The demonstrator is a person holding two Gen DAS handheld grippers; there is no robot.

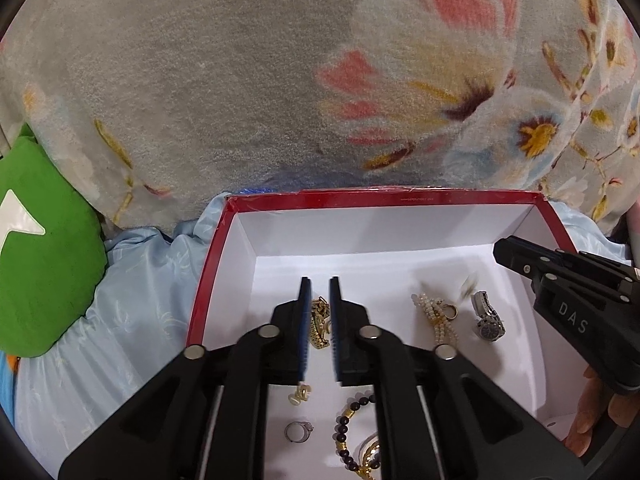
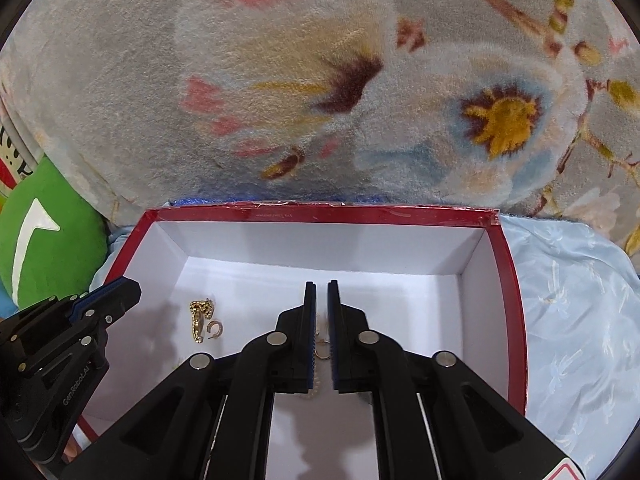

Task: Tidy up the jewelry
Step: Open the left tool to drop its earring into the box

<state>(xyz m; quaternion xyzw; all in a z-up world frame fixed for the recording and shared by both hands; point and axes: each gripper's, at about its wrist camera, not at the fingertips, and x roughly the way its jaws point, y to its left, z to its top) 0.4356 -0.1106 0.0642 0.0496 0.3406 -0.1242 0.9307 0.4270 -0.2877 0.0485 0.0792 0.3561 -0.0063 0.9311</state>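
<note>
Left hand-held gripper (image 1: 320,292) slightly spread over the gold watch (image 1: 319,322) in the red box (image 1: 208,280); right hand-held gripper (image 2: 321,294) narrowly parted, pinching nothing.

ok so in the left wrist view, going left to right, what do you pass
green cushion → red box's left wall → gold watch between the left gripper fingers → pearl bracelet → silver watch → right gripper

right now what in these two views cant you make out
- Left wrist view: dark bead bracelet runs under the left gripper and off the bottom edge.
- Left wrist view: small item above the silver watch, motion-blurred.
- Right wrist view: thin ring, partly hidden between the right gripper fingers.
</note>
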